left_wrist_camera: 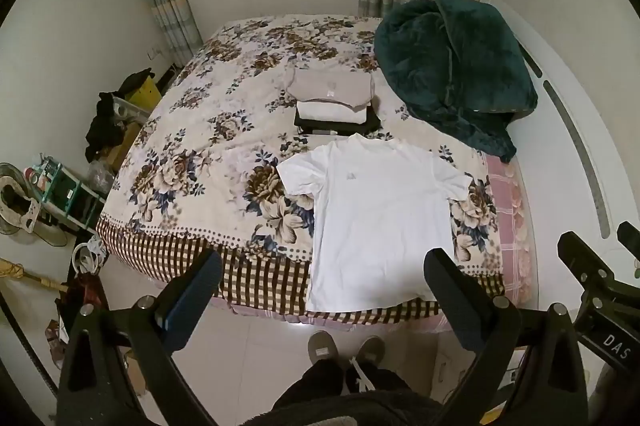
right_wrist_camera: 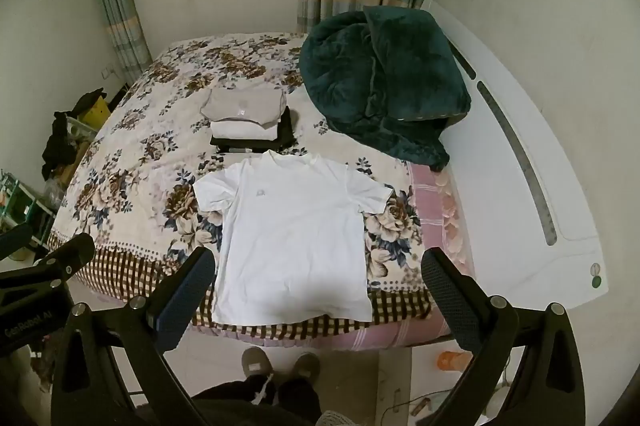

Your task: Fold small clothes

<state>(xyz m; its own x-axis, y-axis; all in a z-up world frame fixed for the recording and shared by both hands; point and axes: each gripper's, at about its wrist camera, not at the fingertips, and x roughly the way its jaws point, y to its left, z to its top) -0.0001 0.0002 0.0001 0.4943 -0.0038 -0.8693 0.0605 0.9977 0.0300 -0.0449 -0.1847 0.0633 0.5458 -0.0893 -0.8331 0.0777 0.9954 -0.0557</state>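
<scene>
While both tongs hang apart and empty, shirt (right_wrist_camera: 294, 242) lies flat at lower centre on the bed (right_wrist_camera: 132, 162).
Left tongs (left_wrist_camera: 322, 290) and right tongs (right_wrist_camera: 318, 286) hover clear; risk: hem overhanging the bed edge may slide off when pinched.

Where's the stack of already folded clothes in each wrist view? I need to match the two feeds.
Left wrist: the folded stack sits centre, slightly right, on the bed just beyond the collar of the white T-shirt.
Right wrist: the folded stack sits left of centre, again just beyond the white T-shirt.
Shared landmark: the dark green blanket, heaped to the stack's right in both.
</scene>
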